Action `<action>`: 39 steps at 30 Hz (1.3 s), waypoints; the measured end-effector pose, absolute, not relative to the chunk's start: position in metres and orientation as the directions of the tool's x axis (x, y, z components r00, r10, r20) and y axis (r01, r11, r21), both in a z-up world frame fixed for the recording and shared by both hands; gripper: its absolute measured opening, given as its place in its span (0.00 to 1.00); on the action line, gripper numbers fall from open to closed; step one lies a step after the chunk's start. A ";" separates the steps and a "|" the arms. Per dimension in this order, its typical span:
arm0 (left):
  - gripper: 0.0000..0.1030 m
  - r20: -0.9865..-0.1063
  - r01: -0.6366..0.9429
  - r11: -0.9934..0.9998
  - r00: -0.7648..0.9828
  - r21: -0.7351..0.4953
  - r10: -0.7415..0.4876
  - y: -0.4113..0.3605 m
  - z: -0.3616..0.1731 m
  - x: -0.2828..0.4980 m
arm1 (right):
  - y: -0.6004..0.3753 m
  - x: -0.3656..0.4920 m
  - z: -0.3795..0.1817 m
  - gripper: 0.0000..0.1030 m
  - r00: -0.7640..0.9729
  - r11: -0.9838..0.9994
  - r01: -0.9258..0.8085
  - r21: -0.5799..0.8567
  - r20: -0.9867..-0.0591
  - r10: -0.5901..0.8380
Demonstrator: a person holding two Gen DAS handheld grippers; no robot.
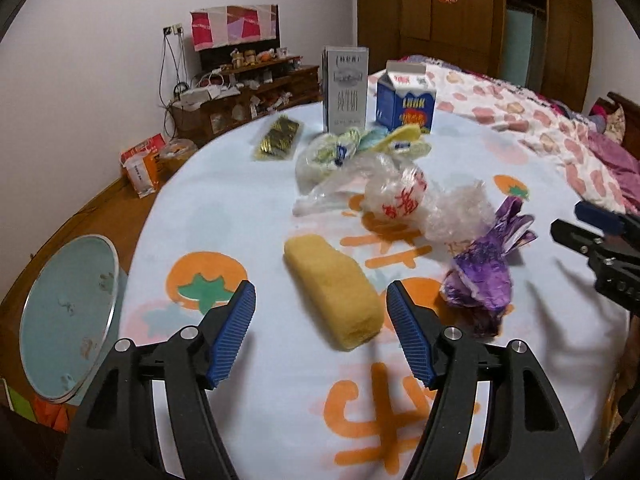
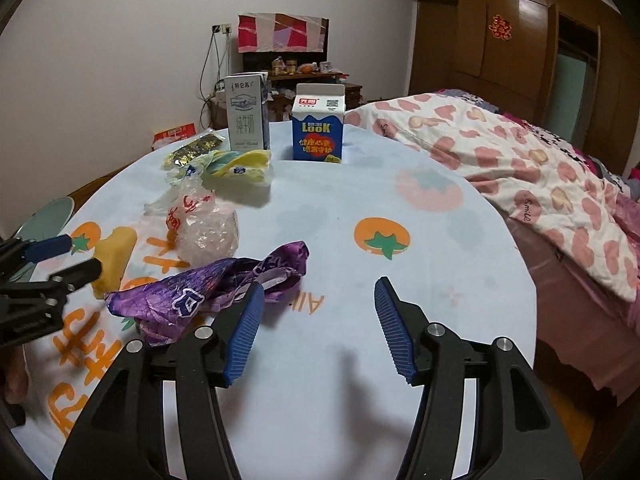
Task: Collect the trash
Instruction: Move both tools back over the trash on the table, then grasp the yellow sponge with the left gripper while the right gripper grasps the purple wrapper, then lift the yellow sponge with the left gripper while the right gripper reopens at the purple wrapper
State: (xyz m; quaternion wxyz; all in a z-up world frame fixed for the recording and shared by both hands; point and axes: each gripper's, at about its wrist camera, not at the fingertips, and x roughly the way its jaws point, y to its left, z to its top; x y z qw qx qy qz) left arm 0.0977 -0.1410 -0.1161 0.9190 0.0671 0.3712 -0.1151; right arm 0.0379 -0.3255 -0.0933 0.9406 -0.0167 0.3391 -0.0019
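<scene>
The left gripper [image 1: 321, 334] is pointing down and forward over the round table [image 2: 420, 208], its blue-padded jaws standing well apart and holding nothing; the near end of a yellow sponge [image 1: 332, 296] is lying on the cloth between the fingertips, untouched by either pad. The sponge's long axis is running from that near end away toward the upper left. The right gripper [image 2: 319, 330] is tilting down at a similar angle, its jaws parted and empty over bare cloth, with a crumpled purple wrapper [image 2: 208, 292] lying just beside and partly behind its left finger. The wrapper is stretching crosswise, its twisted end pointing up and to the right. Beyond it a clear plastic bag with red print [image 2: 200, 220] is sitting in a loose heap, then a bunch of yellow and pale green wrappers [image 2: 240, 168] and a dark gold-patterned packet [image 1: 278, 138]. Farthest off, a tall grey milk carton [image 2: 246, 114] and a blue gable-top carton [image 2: 318, 124] are standing upright near the table's far edge.
</scene>
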 end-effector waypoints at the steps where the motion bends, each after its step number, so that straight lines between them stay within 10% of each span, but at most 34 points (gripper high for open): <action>1: 0.65 -0.706 0.258 0.965 0.692 0.045 -0.152 -0.142 -0.119 0.100 | -0.324 0.041 -0.093 0.56 0.771 0.999 -0.011 -0.031 -0.637 -0.012; 6: 0.65 -0.719 0.264 0.963 0.680 0.061 -0.141 -0.140 -0.123 0.105 | -0.324 0.066 -0.089 0.56 0.767 1.000 -0.007 -0.018 -0.642 -0.007; 11: 0.25 -0.732 0.316 0.948 0.653 0.028 -0.195 -0.138 -0.124 0.105 | -0.317 0.093 -0.100 0.55 0.696 0.999 -0.053 -0.012 -0.718 0.028; 21: 0.18 -0.708 0.320 0.947 0.674 0.023 -0.211 -0.108 -0.113 0.097 | -0.317 0.080 -0.116 0.01 0.611 0.986 -0.152 0.066 -0.778 0.147; 26: 0.18 -0.688 0.297 0.954 0.698 0.028 -0.197 -0.089 -0.102 0.090 | -0.321 0.070 -0.115 0.02 0.639 0.991 -0.113 0.075 -0.758 0.130; 32: 0.18 -0.677 0.277 0.960 0.713 0.030 -0.184 -0.073 -0.096 0.084 | -0.323 0.059 -0.091 0.29 0.707 0.990 -0.083 0.115 -0.693 0.140; 39: 0.18 -0.671 0.250 0.968 0.722 0.024 -0.170 -0.057 -0.093 0.079 | -0.315 0.061 -0.084 0.30 0.715 0.990 -0.086 0.109 -0.686 0.138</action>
